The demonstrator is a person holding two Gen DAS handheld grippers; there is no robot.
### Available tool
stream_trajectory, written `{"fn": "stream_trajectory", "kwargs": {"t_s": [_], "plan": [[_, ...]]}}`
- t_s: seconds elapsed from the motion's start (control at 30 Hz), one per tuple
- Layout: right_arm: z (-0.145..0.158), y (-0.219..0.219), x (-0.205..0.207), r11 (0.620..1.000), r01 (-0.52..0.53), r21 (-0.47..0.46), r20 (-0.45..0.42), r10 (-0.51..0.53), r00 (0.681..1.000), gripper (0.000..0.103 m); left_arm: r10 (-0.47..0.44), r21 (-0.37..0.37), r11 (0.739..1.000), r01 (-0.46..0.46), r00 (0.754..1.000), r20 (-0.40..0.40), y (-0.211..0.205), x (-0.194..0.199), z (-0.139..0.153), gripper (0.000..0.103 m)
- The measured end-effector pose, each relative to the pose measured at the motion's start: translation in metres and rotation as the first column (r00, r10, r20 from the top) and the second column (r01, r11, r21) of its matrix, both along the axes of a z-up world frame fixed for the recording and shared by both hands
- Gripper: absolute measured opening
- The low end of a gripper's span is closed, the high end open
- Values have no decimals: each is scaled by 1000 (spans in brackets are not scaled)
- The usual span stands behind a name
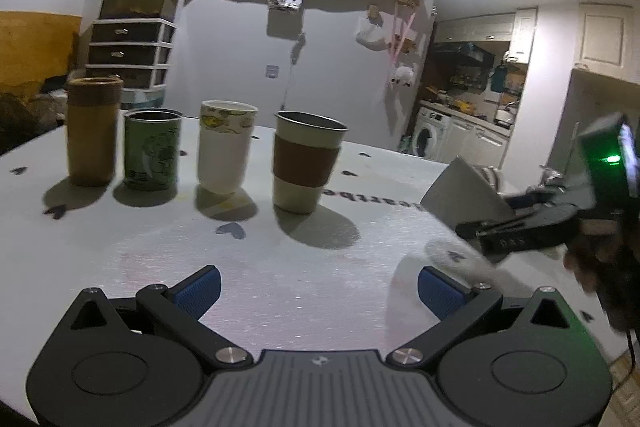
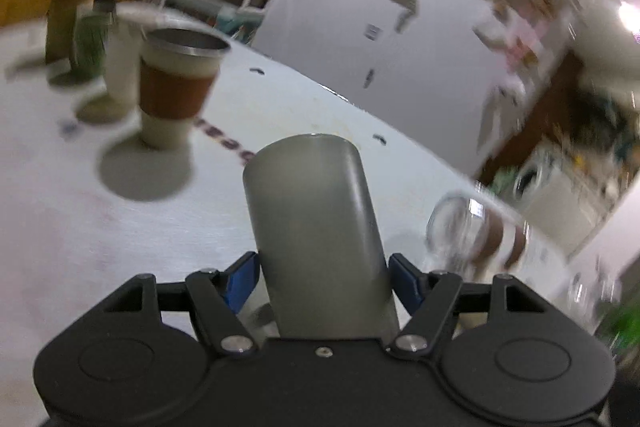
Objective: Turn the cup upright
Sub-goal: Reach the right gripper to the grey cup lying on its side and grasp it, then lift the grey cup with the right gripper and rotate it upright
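My right gripper is shut on a plain grey cup, held between its blue pads and tilted above the white table; the cup's closed end points away from the camera. In the left wrist view the same grey cup shows at the right, tilted in the right gripper. My left gripper is open and empty, low over the table's near part. The right wrist view is motion-blurred.
A row of upright cups stands on the table: a brown tumbler, a green can, a white patterned cup and a steel cup with a brown sleeve. A clear glass lies right of the grey cup.
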State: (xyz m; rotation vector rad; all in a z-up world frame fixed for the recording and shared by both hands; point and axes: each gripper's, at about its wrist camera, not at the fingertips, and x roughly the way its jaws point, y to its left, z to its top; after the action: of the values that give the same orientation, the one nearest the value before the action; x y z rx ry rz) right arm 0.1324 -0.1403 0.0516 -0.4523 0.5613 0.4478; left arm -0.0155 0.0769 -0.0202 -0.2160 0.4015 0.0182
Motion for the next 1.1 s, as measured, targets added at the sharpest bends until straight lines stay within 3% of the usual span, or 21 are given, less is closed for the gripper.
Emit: {"fn": "stream_trajectory", "kwargs": {"t_s": [0.13,0.37,0.63,0.7,0.83,0.9,0.97,1.1], "plan": [[13,-14,-25,983,55,177,-221,-15,975,72,-39,-66,997,38,999,-13,1,3,-1,103],[0,-18,-43,944,188,270,-453,-48,890,72,-36,-164,986,24,997,-68,11,5,-4,103],[-8,-17,-71,926,164,340,-409,-11,913,72,-118,-315,947,72,985,-129,22,17,-2,102],[-8,-24,-77,918,157,363,-396,0,918,72,-150,-389,918,79,976,-156,26,24,-3,100],[-7,-44,-95,887,158,435,-362,11,932,72,-252,-543,833,109,947,-198,26,38,-9,94],[-8,-53,-101,870,163,466,-340,7,940,69,-285,-559,819,129,937,-200,18,43,-10,93],[-10,-63,-103,847,176,501,-341,7,940,59,-316,-573,806,152,928,-199,9,47,-11,93],[-16,-74,-105,818,173,549,-335,26,942,58,-368,-606,772,189,911,-184,-7,55,-13,93]]}}
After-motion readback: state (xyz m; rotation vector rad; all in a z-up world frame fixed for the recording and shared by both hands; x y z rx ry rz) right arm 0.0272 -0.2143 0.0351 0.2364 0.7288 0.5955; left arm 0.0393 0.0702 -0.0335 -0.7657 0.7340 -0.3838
